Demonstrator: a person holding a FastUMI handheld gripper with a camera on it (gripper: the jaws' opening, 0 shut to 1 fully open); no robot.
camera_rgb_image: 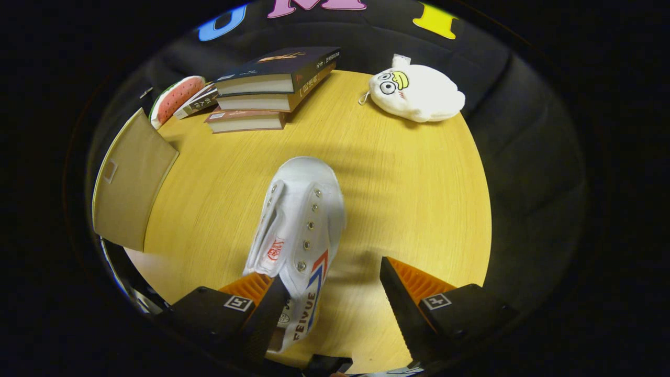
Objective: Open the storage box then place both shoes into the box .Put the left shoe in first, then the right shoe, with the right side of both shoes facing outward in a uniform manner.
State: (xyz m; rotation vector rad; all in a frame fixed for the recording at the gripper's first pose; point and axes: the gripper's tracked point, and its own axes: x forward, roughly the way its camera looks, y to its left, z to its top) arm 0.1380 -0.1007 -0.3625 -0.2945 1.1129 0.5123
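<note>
- One white canvas high-top shoe with metal eyelets and a red-and-blue stripe on its side (301, 230) lies on the round pale-wood table (408, 183), toe pointing away toward the middle of the frame, heel end down at the bottom between the fingers.
- One gripper (335, 303) at the bottom of the frame, its two fingers spread wide apart; the left finger (261, 309) sits against the shoe's heel side, while the right finger (408, 298) stands apart from the shoe with bare table between them.
- One tan cardboard flap, the open lid of the storage box (131, 183), stands at the left of the frame, just beside the table's edge.
- Four books in a loose stack (272, 86) in the upper middle-left: three piled flat, one slimmer one leaning at their left.
- One watermelon-slice shaped soft item (172, 99) at upper left, touching the leaning book.
- One white plush toy with a yellow beak and round eyes (419, 94) in the upper right, well apart from the shoe.
- Nothing lies between the shoe and the box lid.
</note>
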